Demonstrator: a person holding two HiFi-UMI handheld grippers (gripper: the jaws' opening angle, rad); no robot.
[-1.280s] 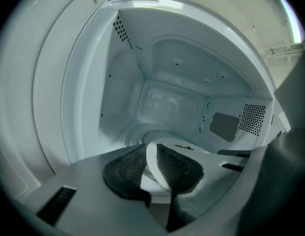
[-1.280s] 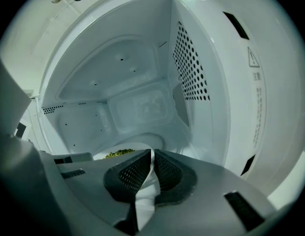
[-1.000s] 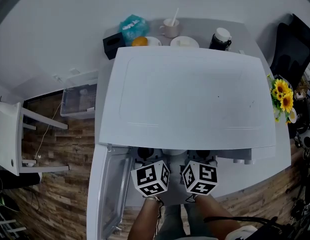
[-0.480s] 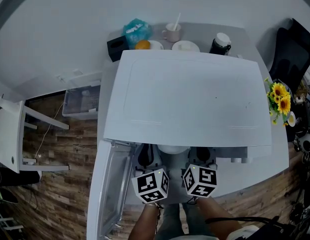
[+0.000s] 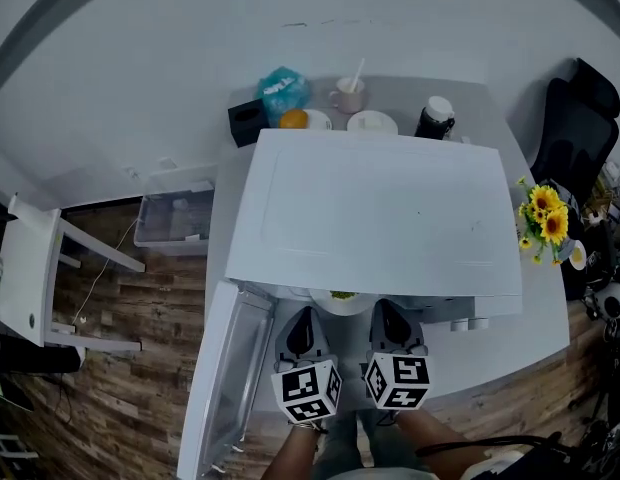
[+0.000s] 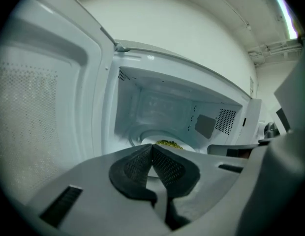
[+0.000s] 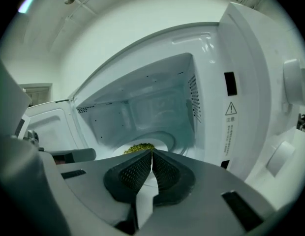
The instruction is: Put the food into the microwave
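A white plate of green food (image 5: 342, 299) sticks out at the mouth of the white microwave (image 5: 375, 208), whose door (image 5: 225, 378) hangs open to the left. My left gripper (image 5: 302, 320) and right gripper (image 5: 382, 314) sit side by side in front of the opening, each shut on the plate's near rim. In the left gripper view the shut left gripper (image 6: 152, 149) has the green food (image 6: 168, 143) just beyond it, before the lit cavity (image 6: 162, 107). The right gripper view shows the right gripper (image 7: 152, 154) shut, with the food (image 7: 139, 147) behind its pads.
Behind the microwave stand a black box (image 5: 247, 123), a blue bag (image 5: 283, 90), an orange (image 5: 293, 119), a mug with a spoon (image 5: 348, 95), a white dish (image 5: 372, 122) and a black jar (image 5: 434, 116). Sunflowers (image 5: 542, 218) are at the right. A clear bin (image 5: 175, 218) lies on the floor at left.
Both grippers have drawn back toward me from the microwave mouth. The plate's rim and green food now show below the microwave's top edge.
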